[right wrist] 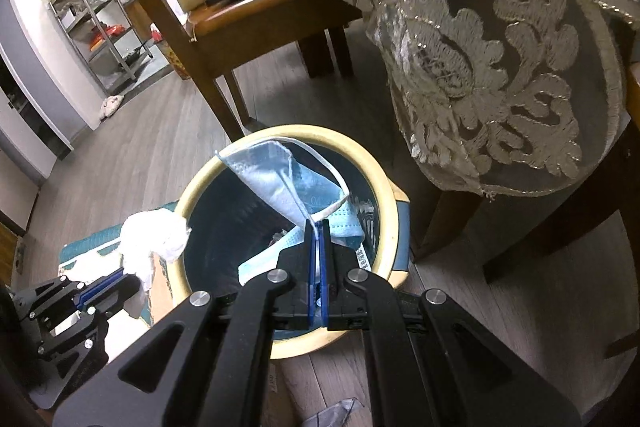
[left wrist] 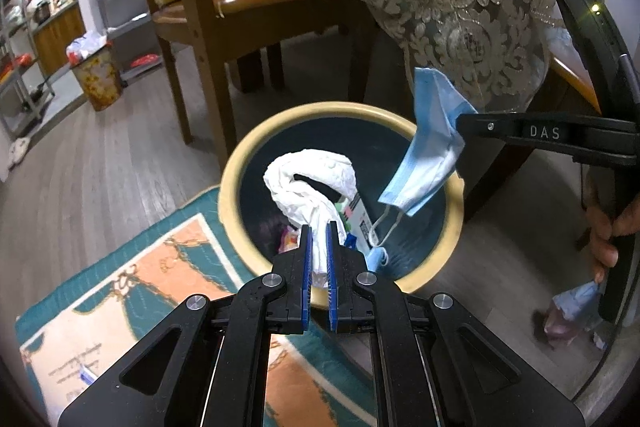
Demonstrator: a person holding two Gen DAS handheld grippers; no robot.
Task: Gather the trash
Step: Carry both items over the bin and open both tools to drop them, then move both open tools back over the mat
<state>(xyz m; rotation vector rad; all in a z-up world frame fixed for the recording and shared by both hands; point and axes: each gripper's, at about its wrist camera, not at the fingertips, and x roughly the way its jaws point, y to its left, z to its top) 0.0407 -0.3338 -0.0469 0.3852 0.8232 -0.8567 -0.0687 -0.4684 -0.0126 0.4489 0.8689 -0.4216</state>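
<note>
Now two grippers over one bin point(left wrist: 240, 163). Left gripper point(left wrist: 319, 227) pinching one white tissue point(left wrist: 312, 183), hanging above bin. Right gripper point(right wrist: 319, 225) pinching one blue mask point(right wrist: 276, 179), also above bin. More trash inside.

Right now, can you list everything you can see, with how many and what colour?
Bin: one, cream rim, dark inside, on the floor.
Tissue: one, white, over the bin, in the left gripper.
Mask: one, light blue, over the bin, in the right gripper.
Chair: one, brown wood, behind the bin.
Tablecloth: one, teal with beige lace, hanging at right.
Rug: one, teal and orange, beside the bin.
Left gripper: black, blue pads, shut.
Right gripper: black, blue pads, shut.
</note>
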